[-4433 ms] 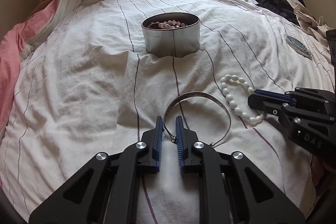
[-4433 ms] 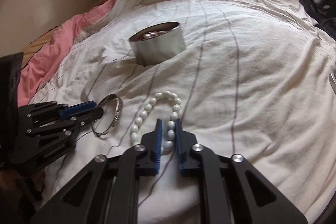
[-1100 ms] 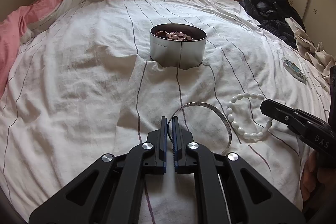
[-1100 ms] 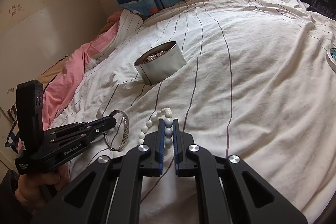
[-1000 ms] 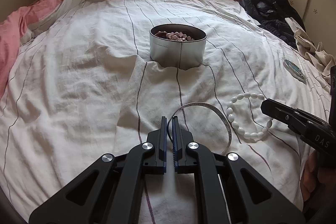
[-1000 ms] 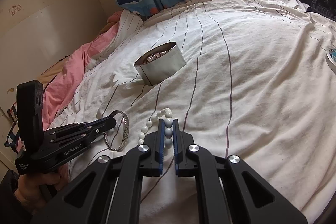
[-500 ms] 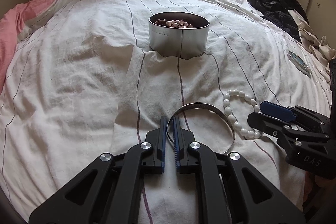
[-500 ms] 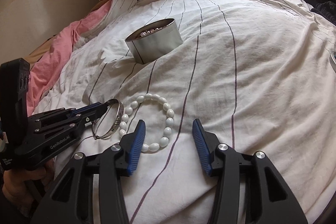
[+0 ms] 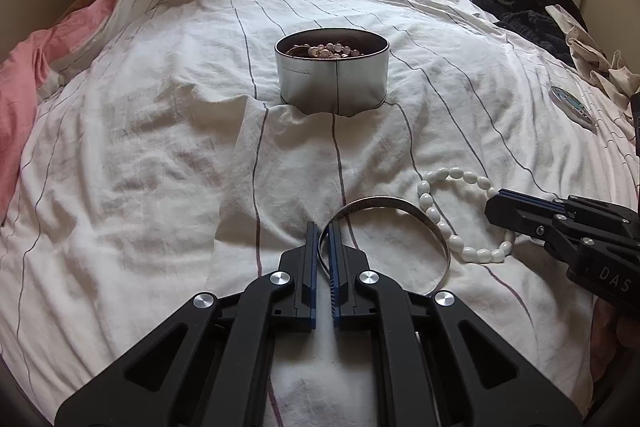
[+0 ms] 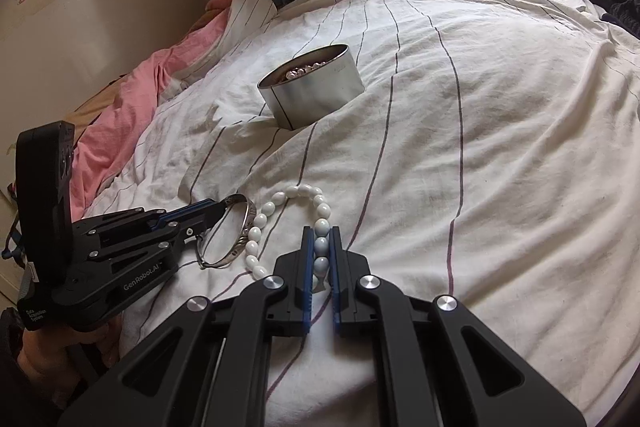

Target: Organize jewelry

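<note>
A silver bangle (image 9: 400,205) lies on the white striped bedsheet, and my left gripper (image 9: 322,231) is shut on its near-left rim. Right of it lies a white bead bracelet (image 9: 440,227), touching the bangle. In the right wrist view my right gripper (image 10: 320,235) has its jaws closing tight on the bracelet (image 10: 260,219), with the pads pressing on several beads. The left gripper (image 10: 224,207) shows there at the lower left, pinching the bangle (image 10: 248,227). An open round metal tin (image 9: 332,83) with beaded jewelry inside stands farther up the bed.
A small round lid (image 9: 572,105) lies on the sheet at the right. Dark clothes (image 9: 516,3) are piled at the far right and a pink blanket (image 9: 20,87) along the left edge. A hand (image 10: 44,351) holds the left gripper.
Half a second ago the right gripper stood open over the bracelet lying on the sheet; now it is shut on the beads again. The left gripper stayed shut on the bangle.
</note>
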{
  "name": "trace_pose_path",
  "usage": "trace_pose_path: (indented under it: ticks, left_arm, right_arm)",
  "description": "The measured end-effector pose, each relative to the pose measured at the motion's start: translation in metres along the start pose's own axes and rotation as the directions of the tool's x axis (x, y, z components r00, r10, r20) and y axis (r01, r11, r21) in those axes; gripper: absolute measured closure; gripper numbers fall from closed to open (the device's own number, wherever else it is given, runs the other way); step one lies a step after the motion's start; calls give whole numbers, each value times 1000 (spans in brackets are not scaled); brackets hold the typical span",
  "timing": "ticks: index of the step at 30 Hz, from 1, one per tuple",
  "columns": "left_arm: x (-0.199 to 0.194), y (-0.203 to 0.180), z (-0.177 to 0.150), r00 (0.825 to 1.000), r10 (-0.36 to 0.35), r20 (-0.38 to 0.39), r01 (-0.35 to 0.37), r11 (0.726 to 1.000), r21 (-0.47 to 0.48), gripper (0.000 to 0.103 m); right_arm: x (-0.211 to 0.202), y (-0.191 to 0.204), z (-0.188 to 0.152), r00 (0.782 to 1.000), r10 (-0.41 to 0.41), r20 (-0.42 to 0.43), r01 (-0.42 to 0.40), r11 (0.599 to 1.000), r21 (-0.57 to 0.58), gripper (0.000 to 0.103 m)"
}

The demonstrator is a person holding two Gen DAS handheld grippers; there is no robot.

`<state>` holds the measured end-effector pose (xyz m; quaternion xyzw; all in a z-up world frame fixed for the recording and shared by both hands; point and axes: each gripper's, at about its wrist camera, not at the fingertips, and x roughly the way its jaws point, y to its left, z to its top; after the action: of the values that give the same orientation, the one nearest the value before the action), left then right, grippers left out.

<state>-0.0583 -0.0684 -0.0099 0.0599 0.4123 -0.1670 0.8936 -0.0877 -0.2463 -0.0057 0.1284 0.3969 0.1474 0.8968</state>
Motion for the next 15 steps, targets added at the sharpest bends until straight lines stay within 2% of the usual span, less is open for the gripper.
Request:
trace_pose_path:
  ticks: [9, 15]
  left_arm:
    - [-1, 0, 1, 1000, -5, 5, 5, 1000, 3, 98]
    - [-5, 3, 1, 999, -38, 17, 38, 999, -10, 98]
  right_arm:
    - [-5, -3, 2, 997, 69, 28, -70, 997, 40, 95]
    - [-13, -11, 4, 983, 165, 81, -173, 979, 105, 95]
